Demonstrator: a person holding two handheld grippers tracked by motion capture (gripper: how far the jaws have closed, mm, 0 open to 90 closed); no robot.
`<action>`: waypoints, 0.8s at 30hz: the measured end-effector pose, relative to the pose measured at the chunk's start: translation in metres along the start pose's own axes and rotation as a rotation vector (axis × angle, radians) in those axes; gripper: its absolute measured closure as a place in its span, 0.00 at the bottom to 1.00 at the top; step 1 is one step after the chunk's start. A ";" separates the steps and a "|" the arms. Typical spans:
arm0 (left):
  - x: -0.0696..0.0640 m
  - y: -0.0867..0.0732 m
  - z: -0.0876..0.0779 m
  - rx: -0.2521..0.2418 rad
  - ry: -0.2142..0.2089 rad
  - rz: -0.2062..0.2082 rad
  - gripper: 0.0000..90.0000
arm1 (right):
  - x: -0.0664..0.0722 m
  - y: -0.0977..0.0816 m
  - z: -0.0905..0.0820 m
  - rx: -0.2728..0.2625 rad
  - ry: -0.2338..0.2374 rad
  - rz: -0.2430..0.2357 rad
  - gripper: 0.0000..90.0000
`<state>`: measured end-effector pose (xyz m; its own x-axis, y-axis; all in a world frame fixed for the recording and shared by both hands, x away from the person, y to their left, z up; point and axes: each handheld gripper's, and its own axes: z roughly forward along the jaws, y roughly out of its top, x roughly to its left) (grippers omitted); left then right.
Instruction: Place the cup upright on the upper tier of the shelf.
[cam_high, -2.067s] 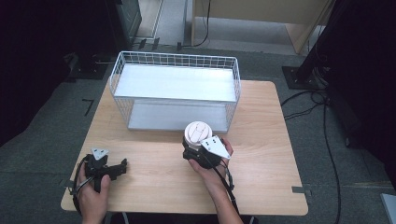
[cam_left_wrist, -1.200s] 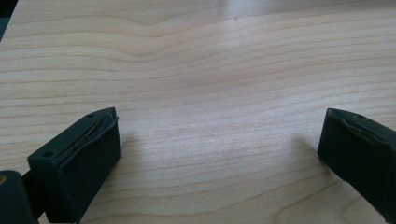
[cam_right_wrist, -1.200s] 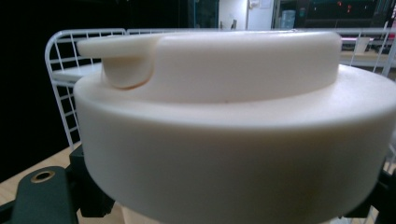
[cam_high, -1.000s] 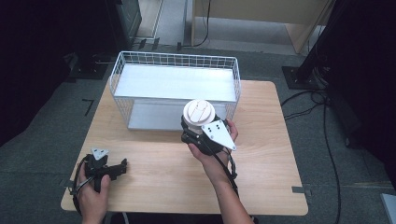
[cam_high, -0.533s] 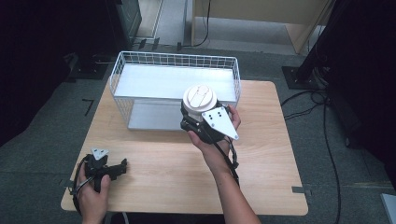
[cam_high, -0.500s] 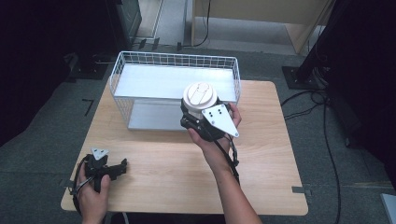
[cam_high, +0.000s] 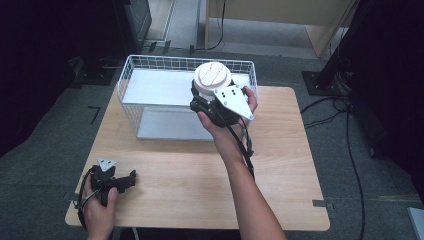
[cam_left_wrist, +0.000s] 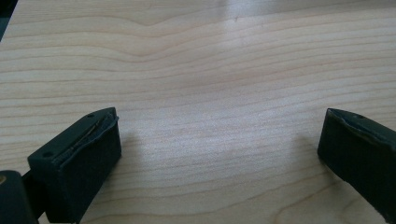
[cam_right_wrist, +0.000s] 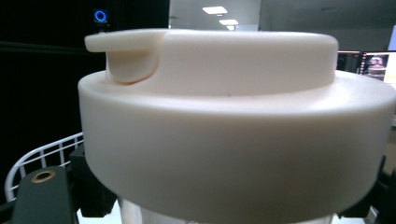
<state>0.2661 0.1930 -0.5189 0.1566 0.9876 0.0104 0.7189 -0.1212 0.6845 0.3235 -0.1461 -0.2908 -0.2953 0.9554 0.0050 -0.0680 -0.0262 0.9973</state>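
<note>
My right gripper (cam_high: 206, 95) is shut on a white cup with a cream lid (cam_high: 212, 76), held upright in the air over the front right part of a white wire basket (cam_high: 131, 95). Up close in the right gripper view, the lid (cam_right_wrist: 210, 121) spans the frame, with the jaws hugging the cup below it. My left gripper (cam_high: 129, 180) rests on the wooden table (cam_high: 280, 165) near its front left corner. Its black fingers (cam_left_wrist: 77, 163) stand wide apart over bare wood, open with nothing between them.
The wire basket has an upper shelf (cam_high: 160, 85) and a lower floor (cam_high: 165, 125), and sits at the table's back left. Cables (cam_high: 350, 150) run over the grey floor at the right. Dark furniture stands behind the table.
My right gripper has lifted the cup from the table and carried it up and back, over the basket's front right. The left gripper has stayed still.
</note>
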 end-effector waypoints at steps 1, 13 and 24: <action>0.000 0.000 0.000 0.000 0.000 0.000 0.00 | 0.000 0.000 0.000 0.000 0.000 0.000 0.17; 0.000 0.000 0.000 0.002 -0.001 0.001 0.00 | -0.013 0.004 0.046 0.034 -0.050 -0.005 0.17; 0.000 0.000 0.000 0.001 -0.001 -0.001 0.00 | -0.026 0.001 0.087 0.070 -0.117 0.028 0.17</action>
<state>0.2661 0.1928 -0.5188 0.1567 0.9876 0.0088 0.7199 -0.1203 0.6836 0.4144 -0.1452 -0.2836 -0.1826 0.9825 0.0373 0.0062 -0.0368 0.9993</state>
